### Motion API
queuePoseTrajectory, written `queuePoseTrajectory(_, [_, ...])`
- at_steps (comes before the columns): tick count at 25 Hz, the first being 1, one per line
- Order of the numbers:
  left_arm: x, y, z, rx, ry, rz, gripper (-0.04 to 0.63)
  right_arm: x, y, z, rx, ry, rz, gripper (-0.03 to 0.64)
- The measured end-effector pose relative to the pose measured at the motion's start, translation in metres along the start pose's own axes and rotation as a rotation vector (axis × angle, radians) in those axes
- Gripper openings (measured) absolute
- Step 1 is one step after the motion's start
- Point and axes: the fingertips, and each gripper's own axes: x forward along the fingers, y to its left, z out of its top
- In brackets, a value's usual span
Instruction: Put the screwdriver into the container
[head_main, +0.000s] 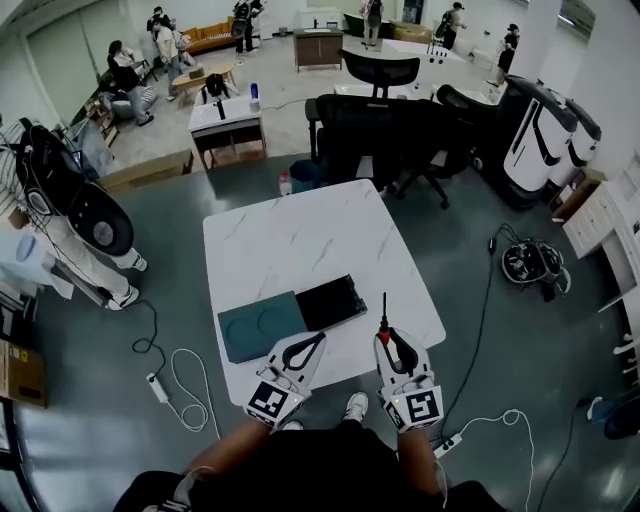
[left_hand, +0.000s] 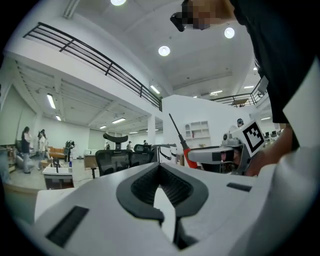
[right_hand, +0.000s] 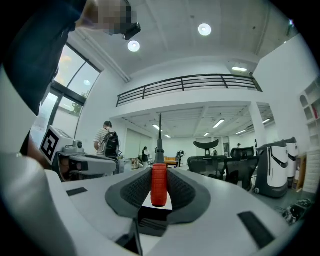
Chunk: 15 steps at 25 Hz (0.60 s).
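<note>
A screwdriver (head_main: 383, 318) with a red handle and a thin black shaft stands between the pads of my right gripper (head_main: 386, 336), which is shut on the handle (right_hand: 159, 184). The shaft points away from me, up past the fingertips. In the left gripper view the screwdriver (left_hand: 181, 141) rises out of the right gripper (left_hand: 215, 155). My left gripper (head_main: 317, 341) hovers over the table's near edge, its fingertips together and nothing held. The container (head_main: 262, 326) is a flat teal tray with two round recesses. It lies on the white table just ahead of the left gripper.
A black flat piece (head_main: 330, 302) lies against the teal tray's right side. The white marble table (head_main: 310, 240) has black office chairs (head_main: 375, 130) behind it. Cables and a power strip (head_main: 158, 385) lie on the floor at left. People stand far off.
</note>
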Motion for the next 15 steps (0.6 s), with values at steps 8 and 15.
queuePoseTrajectory(8, [0.02,0.012,-0.008,0.056,0.016,0.153,0.005,0.033,-0.014,-0.016,-0.046,0.026,0.207,0.11])
queuePoseTrajectory(15, [0.022,0.014,-0.024,0.011,0.079,0.312,0.005,0.052,-0.034,-0.034,-0.054,0.064,0.326,0.11])
